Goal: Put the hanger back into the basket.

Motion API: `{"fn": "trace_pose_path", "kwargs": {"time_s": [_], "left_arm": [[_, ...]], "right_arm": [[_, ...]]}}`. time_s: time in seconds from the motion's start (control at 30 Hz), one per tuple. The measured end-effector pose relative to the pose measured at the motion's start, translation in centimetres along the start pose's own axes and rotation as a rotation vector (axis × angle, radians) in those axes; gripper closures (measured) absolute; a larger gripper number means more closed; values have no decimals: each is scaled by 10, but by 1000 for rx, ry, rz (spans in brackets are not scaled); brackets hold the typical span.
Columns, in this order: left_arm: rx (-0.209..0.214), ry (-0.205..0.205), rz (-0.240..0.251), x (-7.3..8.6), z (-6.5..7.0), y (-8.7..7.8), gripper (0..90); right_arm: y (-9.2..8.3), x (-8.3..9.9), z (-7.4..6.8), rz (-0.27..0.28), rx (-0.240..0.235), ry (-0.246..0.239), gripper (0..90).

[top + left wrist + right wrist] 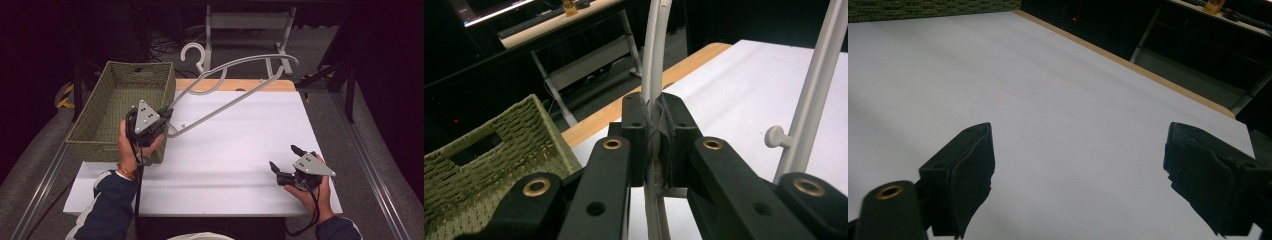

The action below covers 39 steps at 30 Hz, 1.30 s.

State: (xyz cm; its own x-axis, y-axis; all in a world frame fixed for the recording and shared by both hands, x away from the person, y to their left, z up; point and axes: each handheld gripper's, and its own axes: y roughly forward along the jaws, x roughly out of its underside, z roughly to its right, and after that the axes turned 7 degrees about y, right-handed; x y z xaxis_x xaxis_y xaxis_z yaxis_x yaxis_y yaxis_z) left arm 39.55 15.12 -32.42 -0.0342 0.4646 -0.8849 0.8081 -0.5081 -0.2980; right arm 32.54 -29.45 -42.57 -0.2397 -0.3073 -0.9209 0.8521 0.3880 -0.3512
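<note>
Hanger [235,95] of pale grey plastic is lifted off the counter [240,150], its hook [192,52] pointing away past the far edge. The left hand-held gripper [162,117] is clenched on one end of it, the thin rod pinched between both pads [669,135], just beside the green woven basket [107,107]. The right hand-held gripper [285,157] rests low at the counter's near right corner, jaws spread wide and grasping nothing.

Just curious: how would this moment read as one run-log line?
left gripper: shut on hanger, lifted beside basket | right gripper: open, idle on table
</note>
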Motion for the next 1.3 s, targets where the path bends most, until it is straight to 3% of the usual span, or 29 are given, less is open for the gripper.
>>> {"fn": "trace_pose_path", "kwargs": {"time_s": [0.33,0.53,0.6,0.77,1.07,1.13,1.3], "left_arm": [[-46,-41,17,6,-21,-14,829],[-65,-89,28,14,-39,-23,828],[-74,-86,28,15,-42,-24,829],[-70,-134,14,24,-60,-27,829],[-121,-147,-11,38,-81,-36,828],[-132,-129,-26,45,-87,-39,828],[-151,-152,-65,61,-99,-47,828]], "right_arm": [[0,0,0,0,-1,3,139],[1,0,-1,0,-4,-4,140],[1,0,-1,-2,-5,-3,140],[2,1,-2,-4,-8,-4,140],[3,1,-2,-11,-12,-3,139],[3,2,-2,-11,-10,-4,140],[4,2,-3,-17,-11,-4,140]]}}
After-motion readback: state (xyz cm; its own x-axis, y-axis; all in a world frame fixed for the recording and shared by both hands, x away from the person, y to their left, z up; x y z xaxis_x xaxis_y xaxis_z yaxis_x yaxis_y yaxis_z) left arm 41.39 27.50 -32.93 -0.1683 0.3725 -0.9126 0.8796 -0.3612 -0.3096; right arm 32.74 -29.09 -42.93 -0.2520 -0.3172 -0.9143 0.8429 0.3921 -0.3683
